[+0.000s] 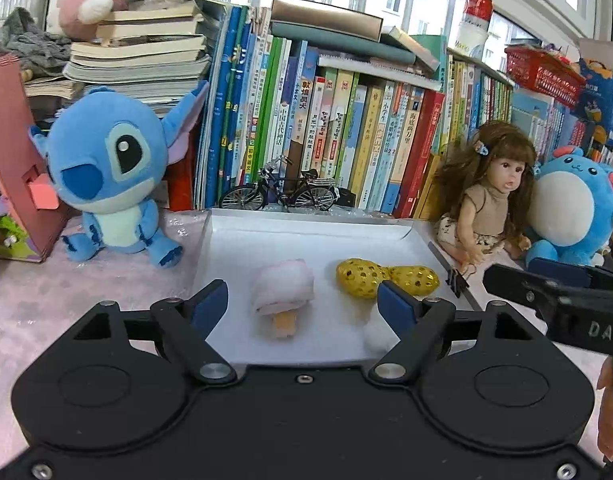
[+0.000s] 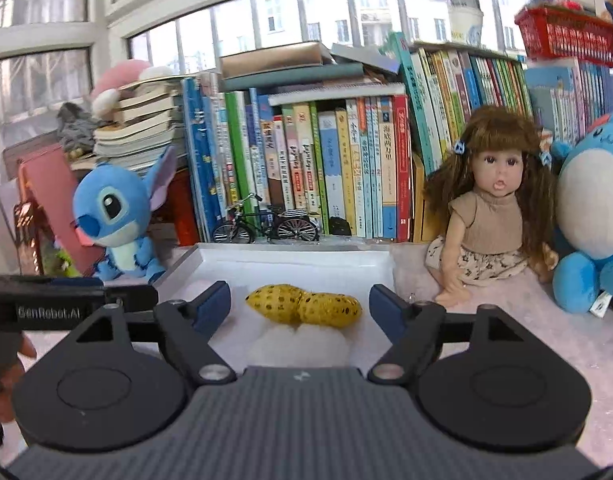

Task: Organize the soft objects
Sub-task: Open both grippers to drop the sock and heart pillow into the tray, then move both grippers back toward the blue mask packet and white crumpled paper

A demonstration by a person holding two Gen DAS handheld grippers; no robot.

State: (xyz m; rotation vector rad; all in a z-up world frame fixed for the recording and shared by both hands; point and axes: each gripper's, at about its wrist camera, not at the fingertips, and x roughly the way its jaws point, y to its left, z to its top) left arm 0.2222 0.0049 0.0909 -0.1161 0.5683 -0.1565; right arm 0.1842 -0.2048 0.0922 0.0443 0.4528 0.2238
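Yellow peanut plush [image 2: 304, 307] and pink mushroom plush [image 1: 282, 294] lie in white tray [image 1: 266, 240], both grippers' fingers [image 1: 208, 306] wide, empty.

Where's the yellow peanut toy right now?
The yellow peanut toy lies in the white tray, centred in the right wrist view between open fingers; in the left wrist view it sits right of the pink mushroom toy.

In the shallow white cardboard tray [image 1: 306, 224] lies a soft pink-and-white mushroom-shaped plush [image 1: 281, 294], on its side near the middle, cap toward the far edge and its peach stem toward the near edge. Just to its right sits a yellow peanut-shaped plush [image 1: 386, 278] dotted with dark spots, lying flat, lengthwise across the tray toward the right edge. A fluffy white pom-pom [image 2: 302, 342] rests touching the peanut's near side, close to the tray's near edge.
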